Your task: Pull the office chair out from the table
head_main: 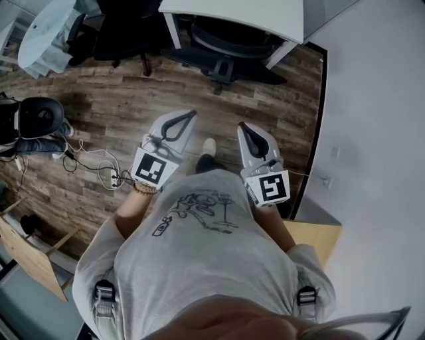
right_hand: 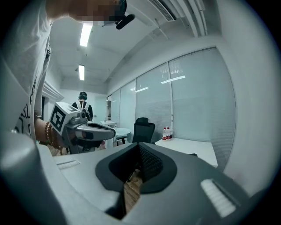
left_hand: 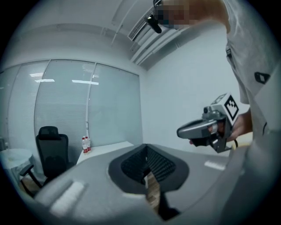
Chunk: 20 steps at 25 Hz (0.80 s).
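With left tool (head_main: 190, 115) and right tool (head_main: 242, 126) both pinched shut and empty, the heavy-looking office chair (head_main: 229, 38) under the worktop (head_main: 265, 16) should roll easily if gripped by its stiff backrest.

We count two handheld grippers, left gripper (head_main: 193, 113) and right gripper (head_main: 242, 125); two black office chairs (head_main: 226, 40); two water bottles (left_hand: 85, 144); one white table (head_main: 265, 16); one round table (head_main: 45, 34).

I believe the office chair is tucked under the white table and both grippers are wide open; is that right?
No: the left gripper and right gripper are shut, as both gripper views show; the office chair is under the white table.
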{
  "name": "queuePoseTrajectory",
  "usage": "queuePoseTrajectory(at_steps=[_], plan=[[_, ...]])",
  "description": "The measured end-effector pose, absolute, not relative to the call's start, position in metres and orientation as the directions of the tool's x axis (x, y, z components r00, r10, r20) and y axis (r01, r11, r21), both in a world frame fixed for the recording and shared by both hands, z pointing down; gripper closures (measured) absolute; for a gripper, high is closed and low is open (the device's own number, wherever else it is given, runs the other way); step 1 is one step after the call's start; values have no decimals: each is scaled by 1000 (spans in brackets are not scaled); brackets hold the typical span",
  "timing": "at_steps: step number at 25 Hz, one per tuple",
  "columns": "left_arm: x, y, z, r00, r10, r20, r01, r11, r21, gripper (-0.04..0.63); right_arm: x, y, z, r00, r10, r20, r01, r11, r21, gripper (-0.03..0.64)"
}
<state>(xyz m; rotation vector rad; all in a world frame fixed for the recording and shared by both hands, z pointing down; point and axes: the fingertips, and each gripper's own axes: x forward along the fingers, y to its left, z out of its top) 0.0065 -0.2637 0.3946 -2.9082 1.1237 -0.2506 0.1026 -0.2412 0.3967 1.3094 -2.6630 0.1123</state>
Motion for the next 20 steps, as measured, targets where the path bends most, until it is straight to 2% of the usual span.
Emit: queuePoseTrajectory(at_steps=[20], plan=[[39,-399,492,657,-623,425,-518,-782,-346,529,132,-368,464,-600,-702,385,-702,692,168,557]])
